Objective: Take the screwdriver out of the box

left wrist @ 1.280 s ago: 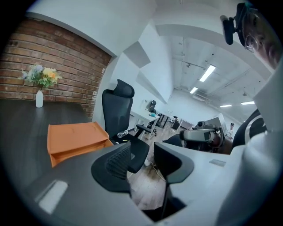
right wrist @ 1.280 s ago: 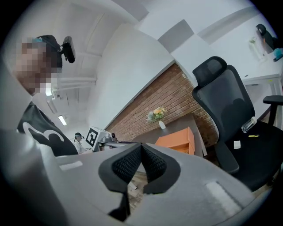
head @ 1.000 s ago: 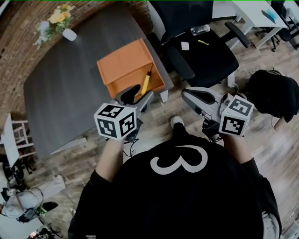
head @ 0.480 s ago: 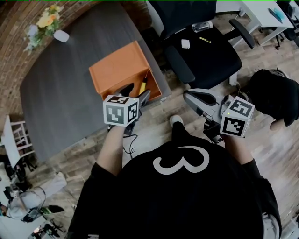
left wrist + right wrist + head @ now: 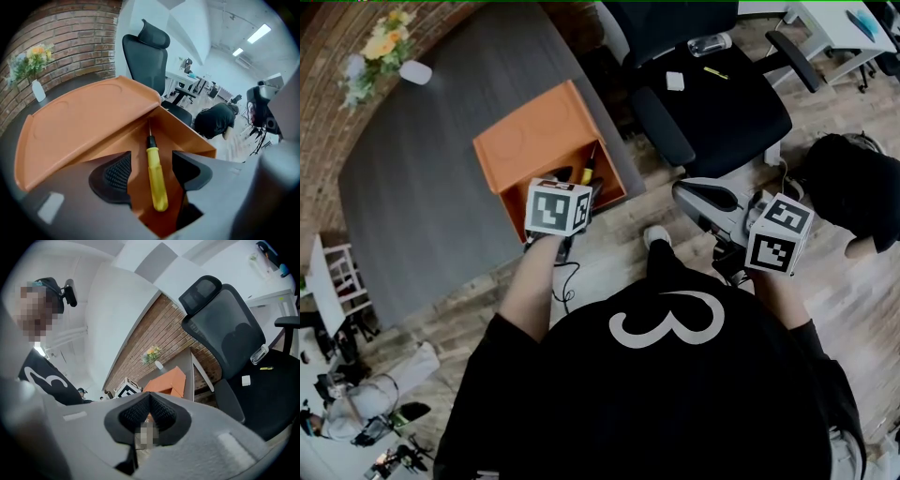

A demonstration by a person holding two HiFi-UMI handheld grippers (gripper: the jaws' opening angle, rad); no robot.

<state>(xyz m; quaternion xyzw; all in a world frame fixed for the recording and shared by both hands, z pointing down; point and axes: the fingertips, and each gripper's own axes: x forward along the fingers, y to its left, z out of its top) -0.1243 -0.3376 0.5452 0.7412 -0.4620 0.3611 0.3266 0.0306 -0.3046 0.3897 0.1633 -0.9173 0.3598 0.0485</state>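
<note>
Straddling one screwdriver [image 5: 157,183] in one box [image 5: 84,122], left gripper's [image 5: 151,161] jaws, just narrowing, stand wide; right gripper's [image 5: 149,412] jaws touch.

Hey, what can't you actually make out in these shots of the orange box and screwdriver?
Screwdriver tip type: left gripper view, too small to tell.
Items on the chair seat: head view, too small to identify.
Below the pads of the shut right gripper: right gripper view, a blur patch covers it.

Head view dim and flat, edges bent by fisheye. Both gripper views: round vignette w/ black corners, foreground soft. Left gripper view lit by ceiling strips [image 5: 259,33] upper right; box [image 5: 93,117] interior shaded. Right gripper view pale, washed-out.
</note>
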